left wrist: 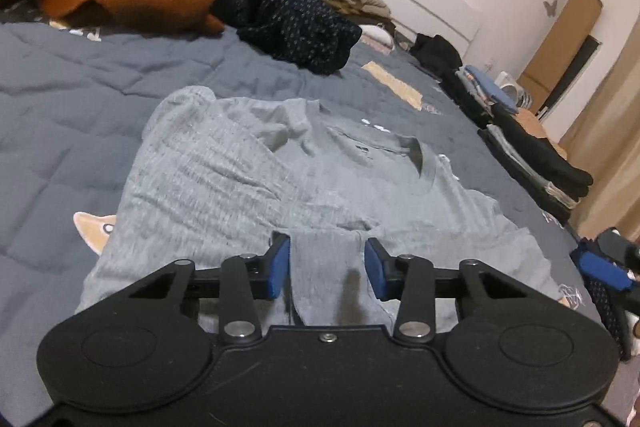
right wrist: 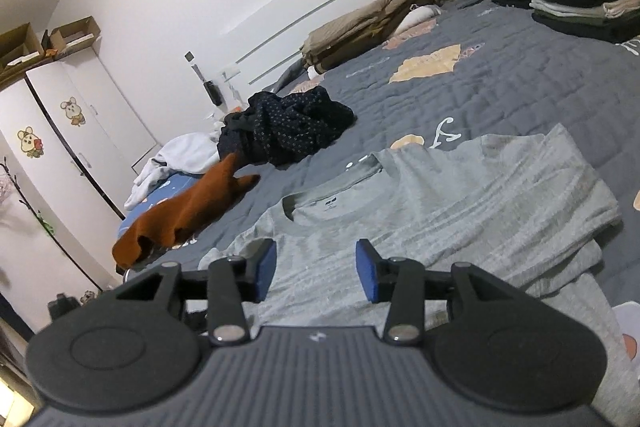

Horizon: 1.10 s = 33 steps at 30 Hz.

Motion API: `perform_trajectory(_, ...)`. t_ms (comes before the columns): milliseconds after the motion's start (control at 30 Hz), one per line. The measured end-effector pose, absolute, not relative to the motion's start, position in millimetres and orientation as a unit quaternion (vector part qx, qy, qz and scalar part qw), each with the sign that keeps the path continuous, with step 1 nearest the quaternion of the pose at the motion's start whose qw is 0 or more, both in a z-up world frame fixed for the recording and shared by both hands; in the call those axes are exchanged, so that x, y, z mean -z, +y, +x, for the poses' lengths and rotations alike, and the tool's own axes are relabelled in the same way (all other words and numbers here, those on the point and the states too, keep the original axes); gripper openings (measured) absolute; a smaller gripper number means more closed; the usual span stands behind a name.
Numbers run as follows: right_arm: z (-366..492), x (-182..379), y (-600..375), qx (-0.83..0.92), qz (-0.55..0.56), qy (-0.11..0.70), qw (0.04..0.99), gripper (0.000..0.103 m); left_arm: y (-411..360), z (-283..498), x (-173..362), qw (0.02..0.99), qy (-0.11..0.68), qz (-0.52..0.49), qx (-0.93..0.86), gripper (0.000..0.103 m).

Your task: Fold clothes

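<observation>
Grey T-shirt [right wrist: 460,195] lies flat on the quilt [right wrist: 500,79], both grippers above

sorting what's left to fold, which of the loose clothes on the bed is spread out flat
The grey t-shirt, lying spread on the quilt under both grippers. The rust-brown garment and the dark dotted one lie crumpled in heaps further off.
</observation>
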State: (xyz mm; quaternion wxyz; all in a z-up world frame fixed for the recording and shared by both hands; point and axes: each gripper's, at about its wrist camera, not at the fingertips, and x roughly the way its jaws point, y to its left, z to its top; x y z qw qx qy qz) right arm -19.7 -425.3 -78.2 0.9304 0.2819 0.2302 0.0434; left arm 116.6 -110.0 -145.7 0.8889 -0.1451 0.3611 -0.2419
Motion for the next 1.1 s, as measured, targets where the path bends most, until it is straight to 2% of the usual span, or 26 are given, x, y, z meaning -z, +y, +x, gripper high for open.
perform_trajectory(167,-21,78,-427,-0.046,0.283,0.232,0.930,0.043,-109,124,158,0.884,0.382,-0.151,0.225,0.043)
perform_trajectory(233,-21,78,-427,-0.046,0.283,0.231,0.930,0.043,-108,123,158,0.883,0.374,-0.155,0.237,0.030)
perform_trajectory(267,-21,77,-428,-0.046,0.283,0.232,0.930,0.043,-108,122,157,0.884,0.368,-0.155,0.245,0.014)
perform_trajectory(300,-21,77,-428,-0.047,0.284,0.231,0.929,0.043,-108,120,153,0.886,0.361,-0.150,0.250,0.012)
perform_trajectory(367,-21,76,-429,-0.046,0.286,0.230,0.929,0.043,-109,115,146,0.891,0.346,-0.141,0.259,0.009)
perform_trajectory(667,-16,80,-441,-0.002,0.250,0.249,0.936,0.043,-71,130,86,0.918,0.289,-0.128,0.239,0.008)
perform_trajectory(733,-9,86,-446,0.024,0.217,0.261,0.940,0.043,-66,140,86,0.919,0.310,-0.117,0.213,0.011)
perform_trajectory(833,1,103,-460,0.059,0.204,0.287,0.934,0.043,-59,146,99,0.914,0.346,-0.096,0.191,0.024)
perform_trajectory(900,5,114,-472,0.080,0.209,0.303,0.926,0.043,-52,141,108,0.914,0.347,-0.097,0.187,0.040)
perform_trajectory(1100,7,139,-495,0.136,0.213,0.326,0.911,0.043,-52,140,126,0.908,0.356,-0.103,0.196,0.045)
